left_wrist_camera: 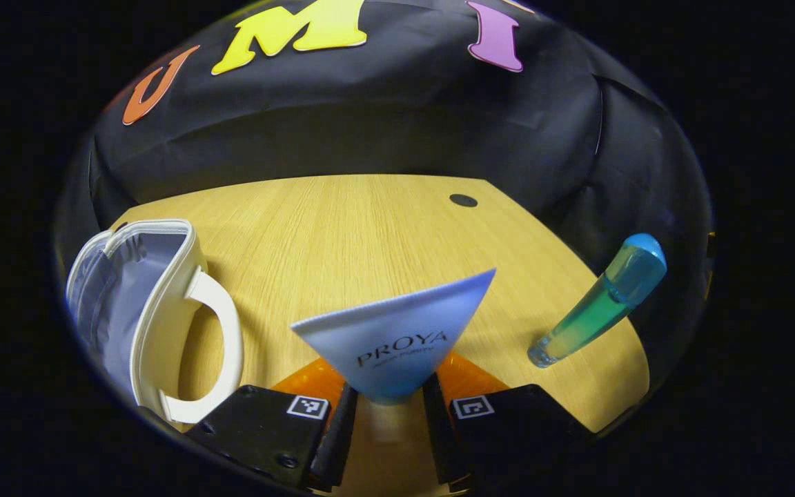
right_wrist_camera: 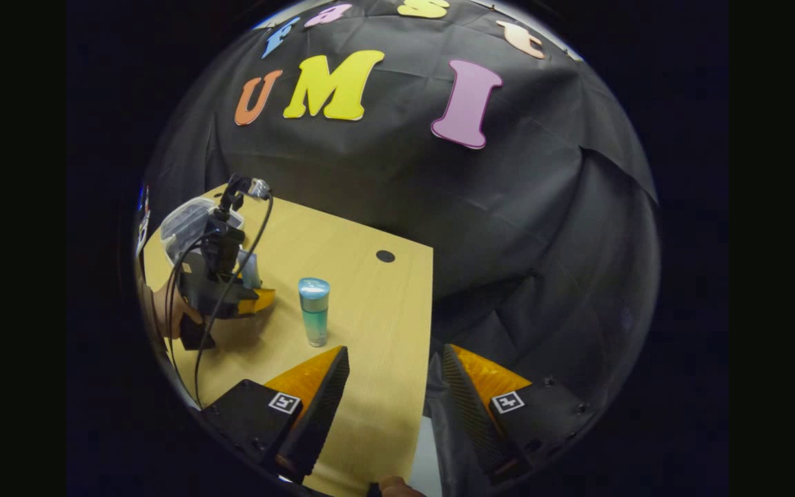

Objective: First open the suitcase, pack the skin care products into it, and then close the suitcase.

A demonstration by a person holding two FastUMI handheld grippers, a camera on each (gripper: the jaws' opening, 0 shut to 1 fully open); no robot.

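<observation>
My left gripper (left_wrist_camera: 389,407) is shut on a pale blue skin care tube (left_wrist_camera: 397,331), held upright by its neck with the flat crimped end up. The small white suitcase (left_wrist_camera: 142,304) lies open to its left, its grey lining and white handle (left_wrist_camera: 221,345) showing. A blue-green bottle (left_wrist_camera: 601,300) stands on the table to the right. In the right gripper view, my right gripper (right_wrist_camera: 390,386) stands open and holds nothing at the table's right edge. From there the bottle (right_wrist_camera: 314,310) stands ahead to the left, with the left gripper (right_wrist_camera: 221,276), its tube and the suitcase (right_wrist_camera: 187,221) beyond.
The wooden table (left_wrist_camera: 370,228) has a round black hole (left_wrist_camera: 463,200) near its far edge. Black cloth walls close in behind and to the right. A hand (right_wrist_camera: 163,310) and cables trail from the left gripper.
</observation>
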